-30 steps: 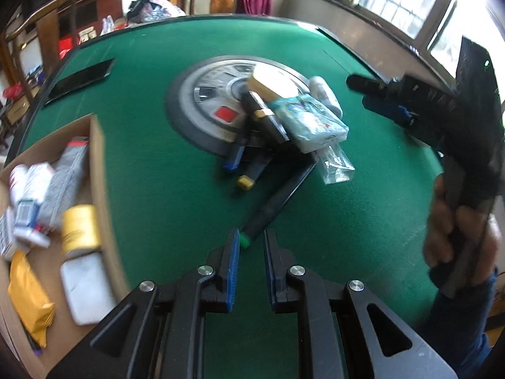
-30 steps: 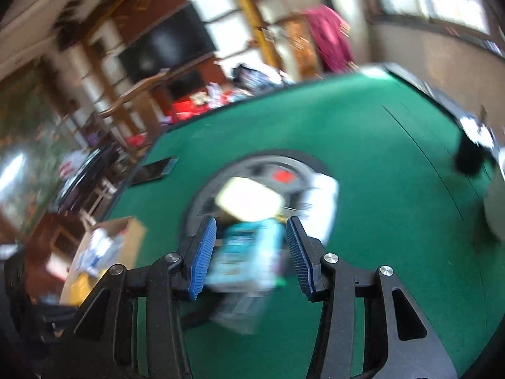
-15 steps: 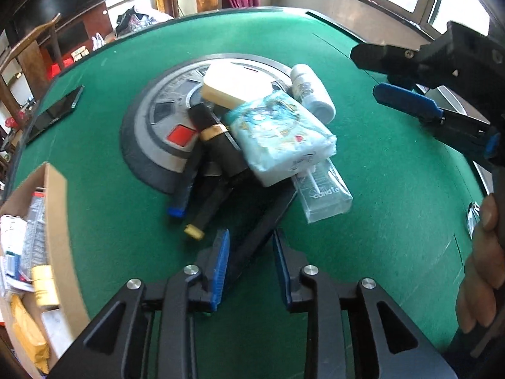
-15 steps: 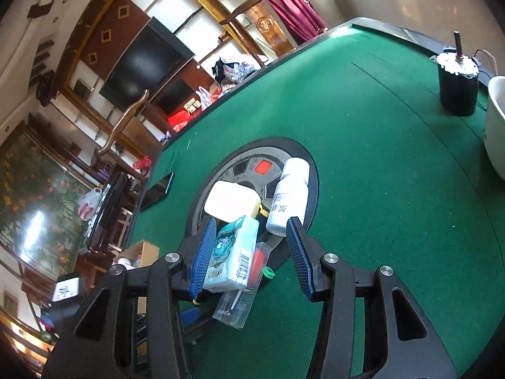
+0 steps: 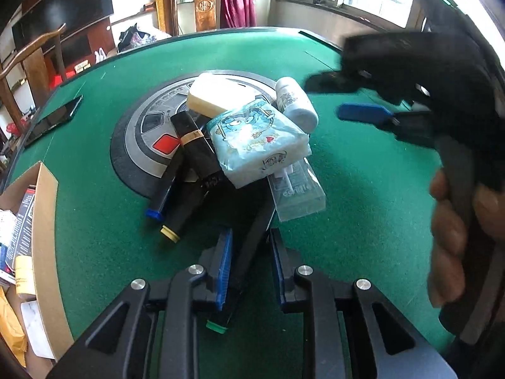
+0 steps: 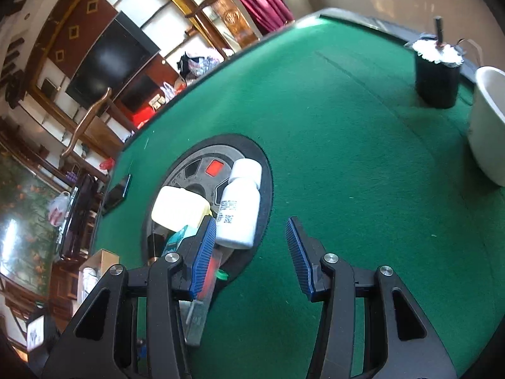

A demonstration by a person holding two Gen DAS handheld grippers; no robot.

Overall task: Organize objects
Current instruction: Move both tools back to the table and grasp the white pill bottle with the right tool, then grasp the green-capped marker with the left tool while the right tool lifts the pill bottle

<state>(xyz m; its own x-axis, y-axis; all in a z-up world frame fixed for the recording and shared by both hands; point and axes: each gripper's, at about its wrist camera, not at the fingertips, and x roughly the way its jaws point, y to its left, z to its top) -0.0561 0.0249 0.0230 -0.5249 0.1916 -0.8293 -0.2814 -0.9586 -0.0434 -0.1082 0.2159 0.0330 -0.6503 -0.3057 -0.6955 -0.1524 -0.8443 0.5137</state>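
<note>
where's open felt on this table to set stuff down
Bare green felt runs wide between the pile and the black cup and white tub. A narrower strip lies between the cardboard box and the markers. The centre disc is crowded with stacked items.
</note>
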